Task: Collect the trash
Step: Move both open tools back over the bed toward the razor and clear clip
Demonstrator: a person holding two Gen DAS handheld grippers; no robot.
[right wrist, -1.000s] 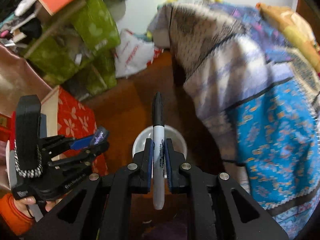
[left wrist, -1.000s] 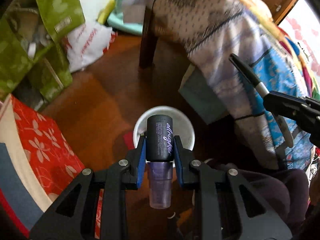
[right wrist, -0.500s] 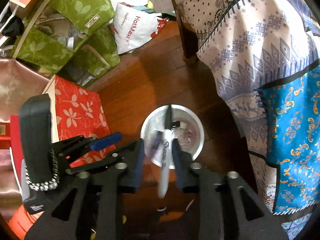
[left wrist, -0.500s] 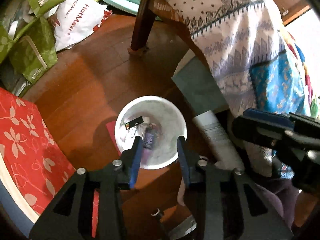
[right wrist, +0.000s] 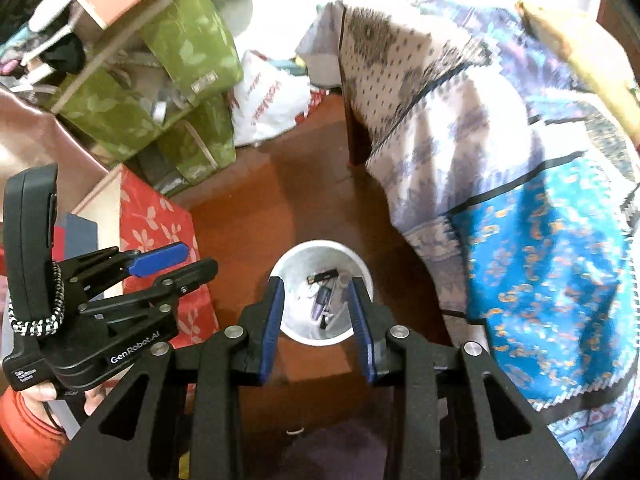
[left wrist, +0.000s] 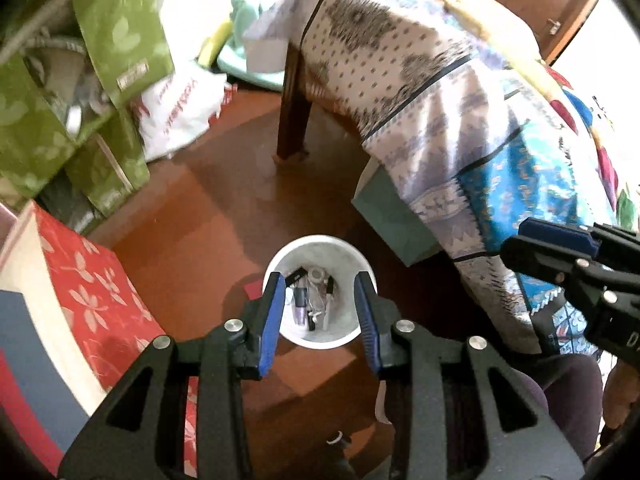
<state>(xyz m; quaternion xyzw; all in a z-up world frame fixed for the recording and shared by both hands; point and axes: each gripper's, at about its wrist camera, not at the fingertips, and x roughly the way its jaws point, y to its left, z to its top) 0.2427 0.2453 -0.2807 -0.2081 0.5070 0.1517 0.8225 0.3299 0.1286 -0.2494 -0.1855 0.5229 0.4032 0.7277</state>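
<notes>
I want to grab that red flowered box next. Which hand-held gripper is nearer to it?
Left. The left hand-held gripper hangs right beside the red flowered box, overlapping it in the right wrist view. The right hand-held gripper sits farther over, above the white bin.

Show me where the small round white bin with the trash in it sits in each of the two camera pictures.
Left wrist view: the round white bin is low centre, on the floor between the left gripper fingers.
Right wrist view: low centre, framed by the right gripper.
Shared landmark: red flowered box, left of it.
</notes>
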